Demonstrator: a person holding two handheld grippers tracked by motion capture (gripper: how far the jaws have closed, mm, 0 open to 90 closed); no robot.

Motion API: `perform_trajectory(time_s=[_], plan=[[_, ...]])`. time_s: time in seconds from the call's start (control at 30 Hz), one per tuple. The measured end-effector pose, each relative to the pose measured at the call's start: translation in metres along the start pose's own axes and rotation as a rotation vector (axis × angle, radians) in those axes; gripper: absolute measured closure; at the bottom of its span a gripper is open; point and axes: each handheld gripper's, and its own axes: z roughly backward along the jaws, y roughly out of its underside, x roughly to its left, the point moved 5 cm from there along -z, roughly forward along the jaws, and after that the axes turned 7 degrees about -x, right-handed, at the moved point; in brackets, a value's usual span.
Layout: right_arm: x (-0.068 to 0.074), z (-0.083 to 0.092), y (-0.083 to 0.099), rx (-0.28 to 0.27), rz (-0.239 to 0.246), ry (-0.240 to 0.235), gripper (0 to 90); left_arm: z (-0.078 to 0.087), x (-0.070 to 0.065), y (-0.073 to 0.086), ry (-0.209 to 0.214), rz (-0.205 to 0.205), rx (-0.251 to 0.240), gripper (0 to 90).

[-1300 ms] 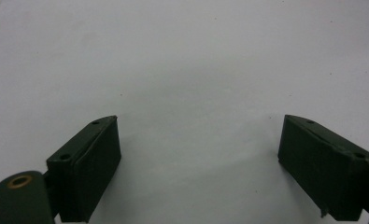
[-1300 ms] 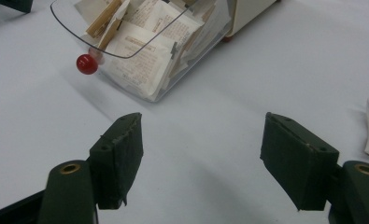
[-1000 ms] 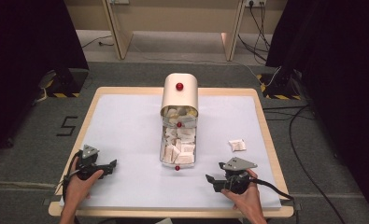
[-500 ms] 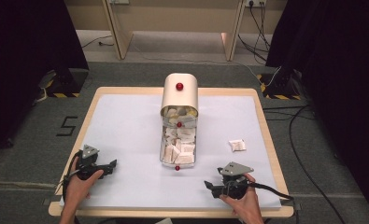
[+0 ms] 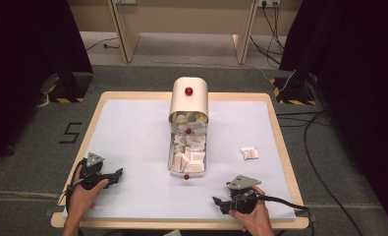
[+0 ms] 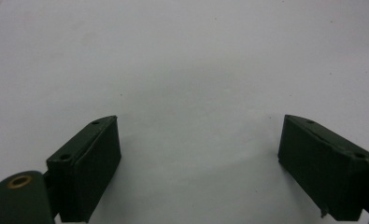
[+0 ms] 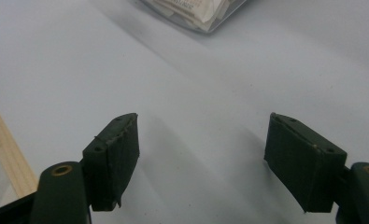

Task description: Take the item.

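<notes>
High view: clear plastic box (image 5: 187, 152) packed with white paper packets lies mid-desk, rounded beige lid (image 5: 189, 98) with red knob at its far end. One loose packet (image 5: 249, 153) rests toward right edge, well apart from box. Left gripper (image 5: 117, 174) near front left corner, right gripper (image 5: 217, 201) near front edge, both with matte black jaws spread apart, nothing between. Smooth white sheet (image 5: 132, 128) covers pale wooden desk (image 5: 279, 137); nothing blocks path to box.

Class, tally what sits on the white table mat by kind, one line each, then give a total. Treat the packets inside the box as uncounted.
Handheld tool: 2 (left, right)
Clear box of packets: 1
Beige lid with red knob: 1
Loose packet: 1
Total: 5
</notes>
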Motion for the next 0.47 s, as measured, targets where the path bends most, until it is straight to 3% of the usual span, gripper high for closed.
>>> perform_trajectory(time_s=[0.47], plan=[[0.0032,-0.0025,0.0042,0.003,0.042,-0.001,22.8,0.0,0.0,0.0,0.0,0.0,0.0,12.2]])
